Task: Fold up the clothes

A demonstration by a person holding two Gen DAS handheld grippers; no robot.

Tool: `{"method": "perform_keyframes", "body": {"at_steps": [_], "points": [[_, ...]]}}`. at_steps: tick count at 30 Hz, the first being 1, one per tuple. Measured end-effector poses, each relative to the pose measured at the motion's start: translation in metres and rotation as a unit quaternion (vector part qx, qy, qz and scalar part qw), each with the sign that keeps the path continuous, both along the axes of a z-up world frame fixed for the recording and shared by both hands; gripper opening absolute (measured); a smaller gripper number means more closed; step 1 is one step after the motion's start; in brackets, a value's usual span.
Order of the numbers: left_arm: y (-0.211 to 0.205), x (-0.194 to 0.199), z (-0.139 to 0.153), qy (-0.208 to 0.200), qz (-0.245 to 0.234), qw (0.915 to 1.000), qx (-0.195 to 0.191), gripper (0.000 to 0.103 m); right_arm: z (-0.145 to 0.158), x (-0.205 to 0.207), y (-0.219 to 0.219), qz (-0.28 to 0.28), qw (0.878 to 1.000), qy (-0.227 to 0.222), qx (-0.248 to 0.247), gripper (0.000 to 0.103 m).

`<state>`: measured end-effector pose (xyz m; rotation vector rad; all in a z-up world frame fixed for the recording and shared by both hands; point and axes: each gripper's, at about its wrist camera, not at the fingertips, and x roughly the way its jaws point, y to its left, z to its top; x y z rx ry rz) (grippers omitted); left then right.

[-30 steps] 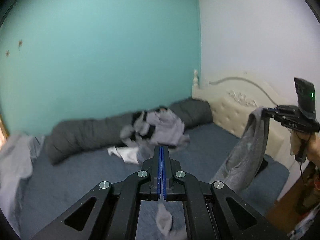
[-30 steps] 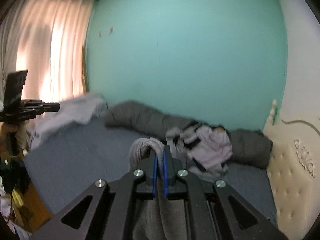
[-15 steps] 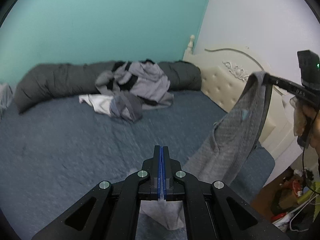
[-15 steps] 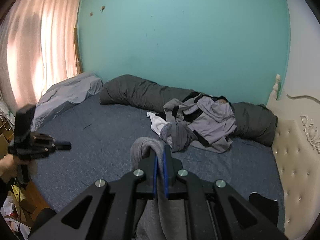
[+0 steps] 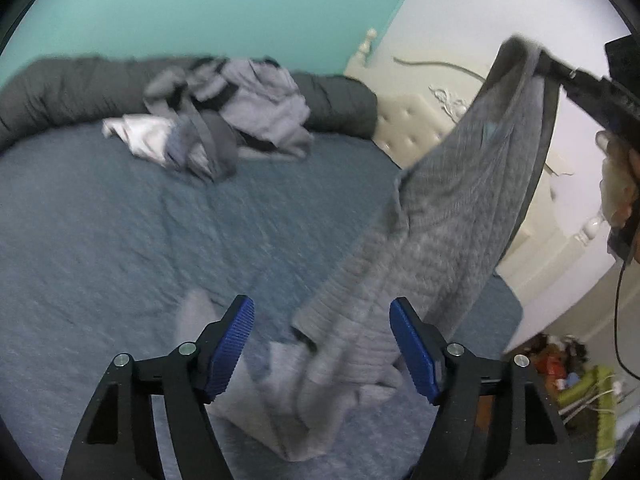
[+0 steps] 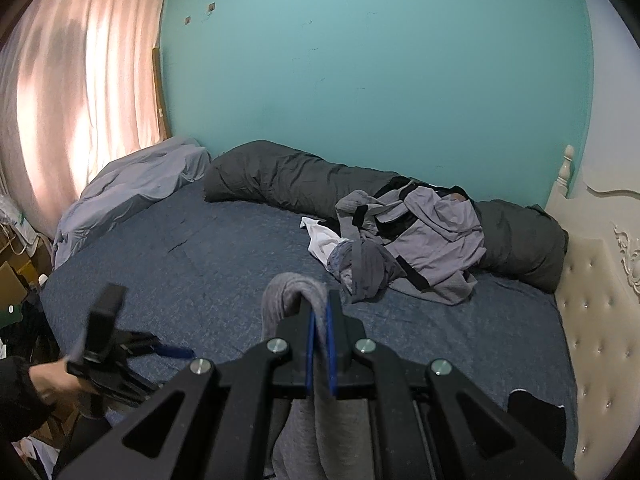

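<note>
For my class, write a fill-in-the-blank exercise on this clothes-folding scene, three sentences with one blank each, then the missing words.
1. The right gripper is shut on the grey ____, lifting one end.
2. The left gripper has its jaws ____ near the garment's lower end.
3. The pile of unfolded clothes lies on the ____ bedcover.

Missing words: sweater; open; blue

both grippers are black angular frames with silver screw heads and ribbed blue finger pads [image 5: 234,344]. the left hand [image 6: 52,384] wears a dark sleeve [image 6: 18,400]; a thin black cable [image 5: 620,320] trails from the right handle.
</note>
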<state>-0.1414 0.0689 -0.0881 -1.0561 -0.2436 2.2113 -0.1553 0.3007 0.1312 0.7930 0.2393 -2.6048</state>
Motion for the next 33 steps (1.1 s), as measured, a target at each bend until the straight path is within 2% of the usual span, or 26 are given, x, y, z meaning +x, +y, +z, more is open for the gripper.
{"method": "perform_keyframes", "body": {"at_steps": [6, 12, 22, 23, 25, 26, 27, 28, 30, 33], "points": [[0.025, 0.003, -0.024, -0.011, -0.026, 0.9994, 0.017, 0.079, -0.003, -0.005, 0.001, 0.000, 1.000, -0.003, 0.003, 0.005], [0.041, -0.001, -0.043, -0.020, -0.023, 0.9993, 0.022, 0.085, -0.006, -0.007, 0.000, 0.002, 1.000, -0.007, 0.002, 0.005], [0.058, -0.021, -0.070, -0.037, -0.034, 0.9976, 0.047, 0.083, -0.011, -0.010, 0.001, 0.009, 1.000, -0.009, 0.000, 0.005], [0.059, -0.021, -0.069, -0.034, -0.039, 0.9975, 0.049, 0.079, -0.011, -0.010, 0.002, 0.009, 1.000, -0.009, 0.000, 0.005], [0.062, -0.018, -0.068, -0.025, -0.041, 0.9980, 0.042, 0.052, -0.013, -0.010, 0.002, 0.010, 1.000, -0.009, 0.000, 0.005], [0.062, -0.018, -0.068, -0.028, -0.041, 0.9980, 0.041, 0.042, -0.013, -0.010, 0.002, 0.010, 1.000, -0.009, 0.000, 0.005], [0.062, -0.019, -0.068, -0.030, -0.042, 0.9978, 0.041, 0.025, -0.014, -0.010, 0.002, 0.010, 1.000, -0.009, 0.000, 0.005], [0.061, -0.018, -0.067, -0.029, -0.043, 0.9979, 0.040, 0.016, -0.015, -0.010, 0.002, 0.010, 1.000, -0.010, 0.000, 0.005], [0.061, -0.014, -0.063, -0.020, -0.048, 0.9983, 0.026, 0.008, -0.015, -0.009, 0.002, 0.011, 1.000, -0.009, 0.001, 0.005], [0.052, -0.011, -0.049, 0.000, -0.038, 0.9993, 0.002, 0.006, -0.014, -0.005, 0.007, 0.008, 1.000, -0.006, -0.002, 0.005]]}}
